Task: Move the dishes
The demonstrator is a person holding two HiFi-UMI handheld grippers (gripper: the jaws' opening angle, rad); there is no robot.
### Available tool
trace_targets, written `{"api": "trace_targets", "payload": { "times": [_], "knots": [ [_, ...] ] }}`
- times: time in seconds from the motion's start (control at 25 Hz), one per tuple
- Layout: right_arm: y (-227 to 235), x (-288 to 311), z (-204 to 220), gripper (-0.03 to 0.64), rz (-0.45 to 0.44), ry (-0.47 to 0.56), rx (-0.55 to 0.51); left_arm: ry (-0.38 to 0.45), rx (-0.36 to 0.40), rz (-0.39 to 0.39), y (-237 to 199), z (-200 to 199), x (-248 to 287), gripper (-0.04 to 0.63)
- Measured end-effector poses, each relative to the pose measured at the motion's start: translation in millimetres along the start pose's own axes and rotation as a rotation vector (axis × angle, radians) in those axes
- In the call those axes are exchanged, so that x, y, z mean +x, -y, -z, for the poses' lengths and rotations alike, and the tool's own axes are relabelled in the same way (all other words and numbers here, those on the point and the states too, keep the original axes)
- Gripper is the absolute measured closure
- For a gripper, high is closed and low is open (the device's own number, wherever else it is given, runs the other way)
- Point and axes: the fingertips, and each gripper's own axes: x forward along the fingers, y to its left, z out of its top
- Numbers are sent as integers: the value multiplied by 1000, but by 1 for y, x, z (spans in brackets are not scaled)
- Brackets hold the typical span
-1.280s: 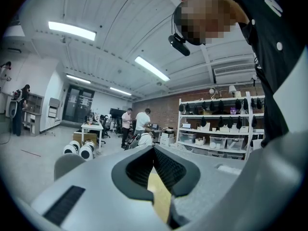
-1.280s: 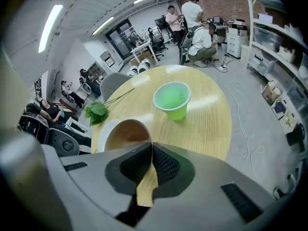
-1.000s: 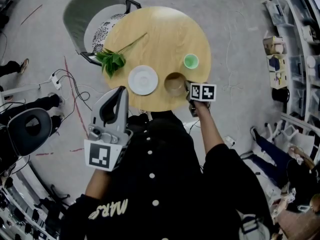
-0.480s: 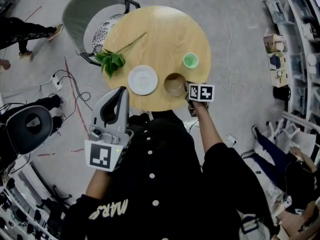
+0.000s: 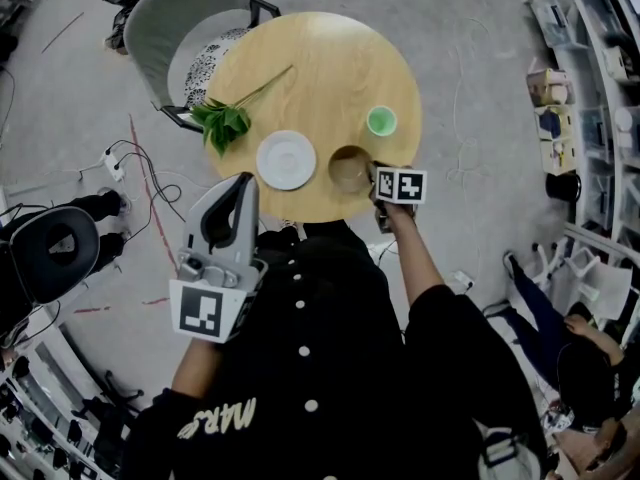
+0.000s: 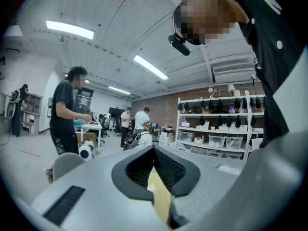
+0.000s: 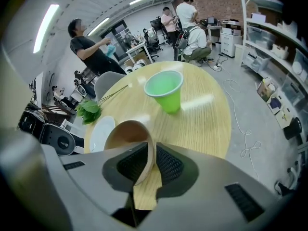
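Bowl: the tan bowl (image 5: 350, 168) sits upright on the round wooden table (image 5: 320, 68), close to the edge nearest the person and right of that edge's middle.
Right gripper: the right gripper (image 5: 374, 176) points steeply down at the bowl's right side. In the right gripper view (image 7: 153, 150) the bowl's thin wall (image 7: 127, 134) stands between the two pads.
Right jaws: they have just been opening and now stand a little apart. A sliver of table shows between the bowl wall and one pad, so the grip looks slack rather than clamped.
Left gripper: the left gripper (image 5: 243, 181) is held off the table, beyond its near edge and in front of the person's chest, about level. In its own view (image 6: 154, 153) the jaw tips meet, with nothing between them.
Plate: a white plate (image 5: 286, 159) lies just left of the bowl, also by the near edge, and apart from the bowl.
Cup: a green cup (image 5: 382, 122) stands upright beyond the bowl, towards the table's right edge.
Sprig: a leafy green sprig (image 5: 225, 120) lies at the table's left edge, its stem running in towards the middle.
Chair: a grey chair (image 5: 170, 28) stands against the table's far-left edge.
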Motion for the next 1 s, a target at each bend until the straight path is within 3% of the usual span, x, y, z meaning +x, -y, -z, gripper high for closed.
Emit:
{"api": "trace_targets", "payload": {
  "times": [0.16,0.32,0.64,0.76,1.0],
  "knots": [
    [-4,-1,-7,440,-9,28,4,5,1,2,-1,-1,-1,592],
    [-5,-17,-23,434,0,108,-11,20,4,12,1,-4,-2,592],
    [-39,-81,-79,463,-33,454,-115,59,3,39,3,-13,-1,592],
    [-57,-117,-101,493,-46,573,-173,72,9,47,2,-17,0,592],
    [-79,-205,-136,592,-50,811,-167,101,12,34,-4,-27,-5,592]
  ]
}}
